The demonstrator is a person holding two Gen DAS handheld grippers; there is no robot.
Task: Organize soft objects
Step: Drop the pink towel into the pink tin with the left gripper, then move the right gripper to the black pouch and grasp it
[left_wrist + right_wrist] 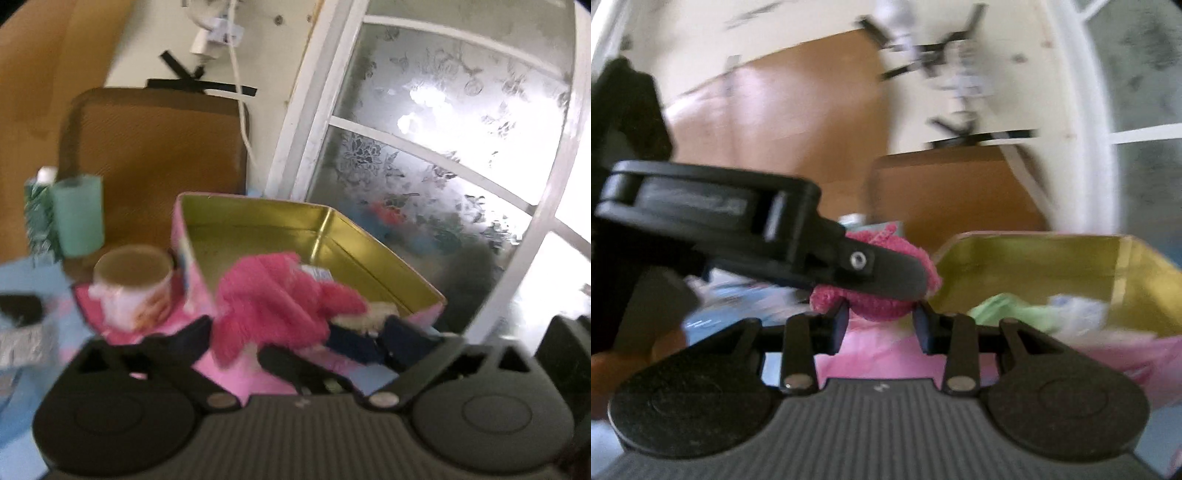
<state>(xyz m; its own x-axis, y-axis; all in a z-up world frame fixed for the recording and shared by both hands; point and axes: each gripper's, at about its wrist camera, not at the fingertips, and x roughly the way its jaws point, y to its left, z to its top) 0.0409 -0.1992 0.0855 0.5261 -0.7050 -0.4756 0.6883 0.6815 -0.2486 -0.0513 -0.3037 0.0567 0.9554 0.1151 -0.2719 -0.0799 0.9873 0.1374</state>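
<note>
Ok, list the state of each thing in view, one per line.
Left gripper: open, around the cloth, not pressing.
Right gripper: shut on pink fluffy cloth.
Gold-lined tin box: lid off, cloths inside.
Mug: upright.
Green paper roll: standing on end.

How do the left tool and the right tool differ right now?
Opening: the left tool has its jaws spread wide, while the right tool has them drawn in narrow.
Load: the left tool grips nothing; the right tool is clamped on the pink cloth.
Shared: both are black, meet at the same cloth and face the open tin.
</note>
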